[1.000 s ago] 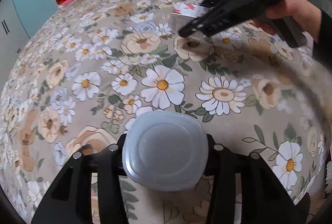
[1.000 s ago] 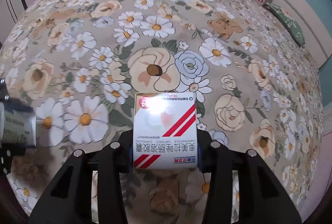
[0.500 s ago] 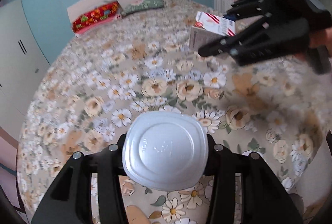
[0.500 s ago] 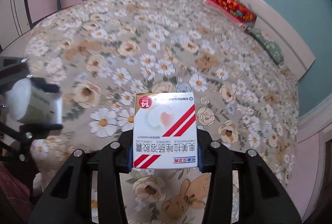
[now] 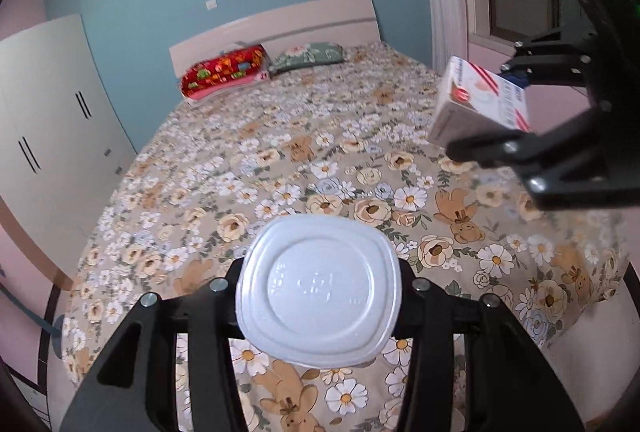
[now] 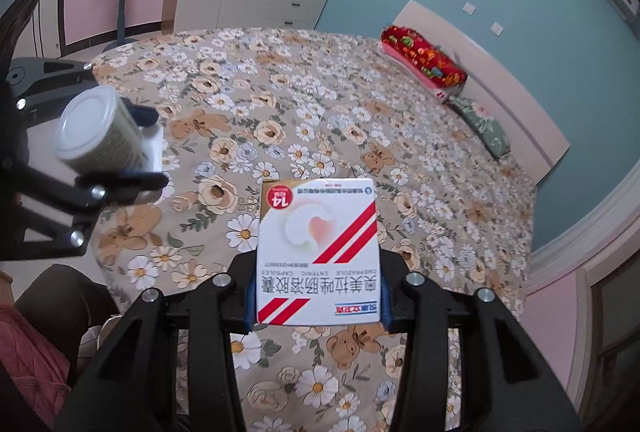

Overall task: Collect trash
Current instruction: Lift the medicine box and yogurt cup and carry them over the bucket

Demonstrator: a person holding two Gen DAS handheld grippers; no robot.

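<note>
Both pieces of trash are already up off the bed (image 5: 280,168), one per hand. The left gripper (image 5: 318,296) is pinching a small white plastic cup (image 5: 318,290) across its sides, so its own camera looks straight onto the flat, squarish-round end with some faint embossed marks. From the right wrist view the same cup (image 6: 98,130) shows a greenish-grey printed wrap around the body. It's held sideways, I'd guess simply because that's how the jaws could get around it.

The right gripper (image 6: 318,292) is clamped on a medicine box (image 6: 318,252), with blue pads pressing both narrow edges near the end closest to the camera. The box pokes forward over the bed, printed face up: white card, gold strip, a red disc with "14", two red diagonal stripes, and Chinese lettering that reads upside down from here. It looks light and stiff, so an edge grip should do.

Relative to the bed, both items hang in the air above the foot end, well clear of the floral cover, with the box (image 5: 480,104) to the right of the cup. No bin shows up in either view, so where this stuff goes next I can't say.
</note>
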